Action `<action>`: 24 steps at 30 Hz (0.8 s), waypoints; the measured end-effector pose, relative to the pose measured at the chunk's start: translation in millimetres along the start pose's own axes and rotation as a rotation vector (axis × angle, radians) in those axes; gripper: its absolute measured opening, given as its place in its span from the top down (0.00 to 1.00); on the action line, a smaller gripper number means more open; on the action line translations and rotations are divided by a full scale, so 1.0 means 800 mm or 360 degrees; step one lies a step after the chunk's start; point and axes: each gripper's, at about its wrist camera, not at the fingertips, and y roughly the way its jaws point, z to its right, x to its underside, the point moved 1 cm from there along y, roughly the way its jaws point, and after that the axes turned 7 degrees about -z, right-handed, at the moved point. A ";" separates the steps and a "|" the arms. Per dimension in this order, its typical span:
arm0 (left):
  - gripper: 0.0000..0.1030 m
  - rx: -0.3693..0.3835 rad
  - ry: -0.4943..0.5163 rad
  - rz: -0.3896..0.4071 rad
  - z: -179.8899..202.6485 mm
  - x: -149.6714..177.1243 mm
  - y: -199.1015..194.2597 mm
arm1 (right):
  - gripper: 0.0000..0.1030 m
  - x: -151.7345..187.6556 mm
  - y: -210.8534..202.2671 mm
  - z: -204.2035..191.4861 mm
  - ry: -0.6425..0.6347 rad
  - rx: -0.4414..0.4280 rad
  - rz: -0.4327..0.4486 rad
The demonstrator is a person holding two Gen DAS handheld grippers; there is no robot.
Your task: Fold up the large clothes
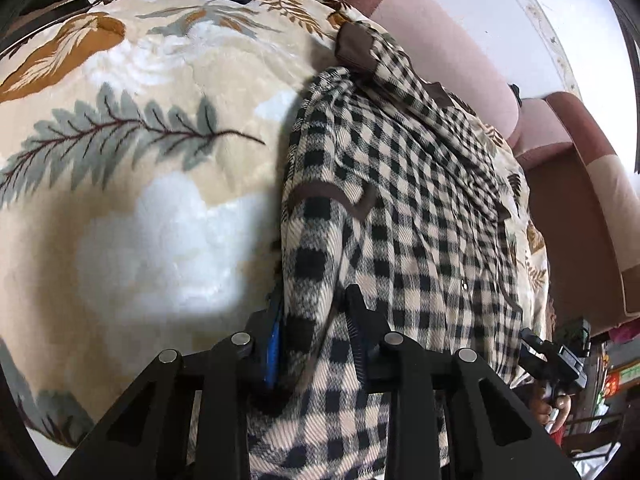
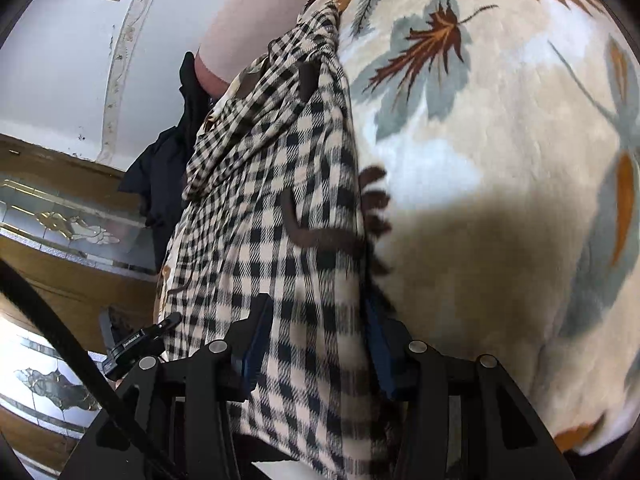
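Fabric of the checked shirt (image 1: 400, 208) sits clamped in both your left gripper (image 1: 316, 344) and right gripper (image 2: 316, 344), so its edge spans the leaf-print blanket (image 1: 140, 200) for folding.

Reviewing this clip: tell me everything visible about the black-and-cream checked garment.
The black-and-cream checked garment looks like soft woven flannel with dark brown trim, including curved brown piping across it. It lies bunched and creased in a long band on the leaf-printed cream blanket, near the pink sofa cushion. The left gripper and the right gripper each have cloth between their fingers, apparently pinching the near edge. Its full shape is not visible.
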 end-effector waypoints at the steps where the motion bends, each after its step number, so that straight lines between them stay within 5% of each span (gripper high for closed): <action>1: 0.74 -0.0003 0.0004 0.0001 0.000 0.003 -0.001 | 0.51 0.004 0.001 0.000 -0.0001 -0.0008 -0.0007; 7: 0.74 -0.0017 0.0036 0.0025 0.006 0.018 -0.006 | 0.51 0.032 -0.004 -0.005 -0.0045 0.0013 -0.0005; 15: 0.75 -0.0138 0.0081 0.0080 0.020 0.040 -0.009 | 0.52 0.070 -0.003 -0.028 -0.0209 0.0224 0.0066; 16: 0.78 -0.0161 0.0089 0.0090 0.022 0.043 -0.010 | 0.53 0.075 -0.002 -0.033 -0.0247 0.0268 0.0075; 17: 0.89 -0.0179 0.0095 0.0096 0.024 0.045 -0.011 | 0.65 0.078 -0.002 -0.037 -0.0282 0.0327 0.0080; 19: 0.92 -0.0193 0.0100 0.0120 0.027 0.050 -0.015 | 0.86 0.079 -0.003 -0.037 -0.0322 0.0430 0.0077; 24: 0.93 -0.0155 0.0051 0.0191 0.030 0.063 -0.037 | 0.93 0.071 -0.028 -0.031 -0.0273 0.0282 0.0095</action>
